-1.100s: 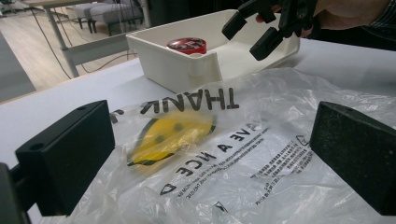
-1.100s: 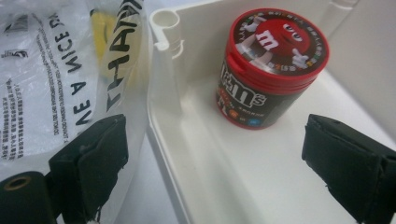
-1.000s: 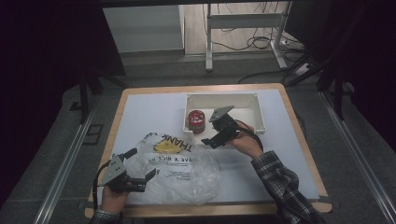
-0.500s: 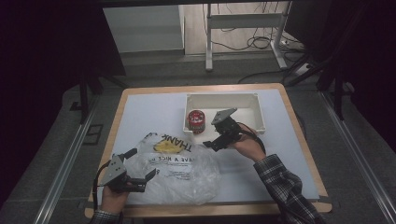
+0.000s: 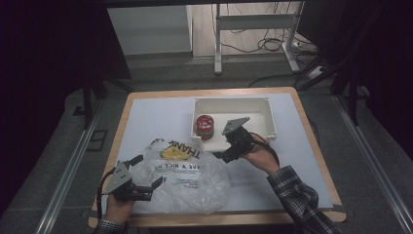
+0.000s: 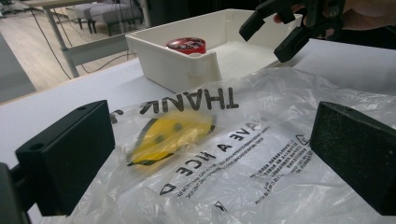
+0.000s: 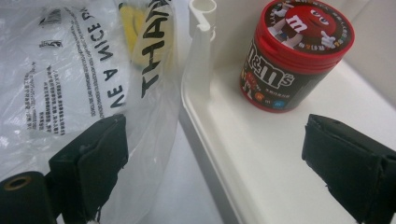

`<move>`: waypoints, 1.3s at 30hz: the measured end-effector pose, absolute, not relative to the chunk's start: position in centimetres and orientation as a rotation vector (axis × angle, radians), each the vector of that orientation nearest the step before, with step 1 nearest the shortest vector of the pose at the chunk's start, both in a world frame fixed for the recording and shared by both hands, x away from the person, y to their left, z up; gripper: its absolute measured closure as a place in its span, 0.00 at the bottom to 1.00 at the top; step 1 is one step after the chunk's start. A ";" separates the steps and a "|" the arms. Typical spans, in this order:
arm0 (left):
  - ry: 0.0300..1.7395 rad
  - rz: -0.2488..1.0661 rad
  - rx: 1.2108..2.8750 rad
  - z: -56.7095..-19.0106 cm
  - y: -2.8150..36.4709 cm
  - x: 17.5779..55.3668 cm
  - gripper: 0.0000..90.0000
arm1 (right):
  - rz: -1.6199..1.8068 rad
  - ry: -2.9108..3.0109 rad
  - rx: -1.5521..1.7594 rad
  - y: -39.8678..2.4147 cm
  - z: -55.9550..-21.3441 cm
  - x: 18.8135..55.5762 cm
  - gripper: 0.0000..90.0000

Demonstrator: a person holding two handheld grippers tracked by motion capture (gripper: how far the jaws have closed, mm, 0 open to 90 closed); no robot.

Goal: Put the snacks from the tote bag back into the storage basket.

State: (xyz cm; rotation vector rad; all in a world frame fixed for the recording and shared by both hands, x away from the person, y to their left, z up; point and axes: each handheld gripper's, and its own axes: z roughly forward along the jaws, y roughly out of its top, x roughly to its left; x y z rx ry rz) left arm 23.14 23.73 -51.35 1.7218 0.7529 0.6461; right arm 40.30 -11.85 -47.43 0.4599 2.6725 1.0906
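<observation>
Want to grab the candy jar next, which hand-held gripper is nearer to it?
Right. The right hand-held gripper hovers at the tray's front edge near the candy jar; the left hand-held gripper sits across the plastic bag.

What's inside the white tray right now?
The white tray holds one red-lidded candy tub standing upright at its left end. The right gripper covers part of the tray floor, so that patch is unseen.

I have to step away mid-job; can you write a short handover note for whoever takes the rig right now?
Left gripper: open, at the near-left edge of the plastic bag, gripping nothing.
Right gripper: open, empty, over the near rim of the white tray, by the bag's top edge.
Candy tub: upright in the tray's left end, lid on.
Done: nothing is in the bag yet; it lies flat on the table.
Left, probably: open the bag and pack the tub into it.
</observation>
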 end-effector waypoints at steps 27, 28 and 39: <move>0.749 0.643 1.718 -51.3 23.7 23.2 0.00 | 1.207 2.624 0.490 -14.9 -47.3 37.7 0.07; 0.749 0.644 1.718 -51.3 23.7 23.2 0.00 | 1.217 2.619 0.496 -15.0 -47.3 37.6 0.06; 0.749 0.644 1.719 -51.3 23.6 23.2 0.00 | 1.239 2.603 0.524 -16.2 -47.4 37.1 0.06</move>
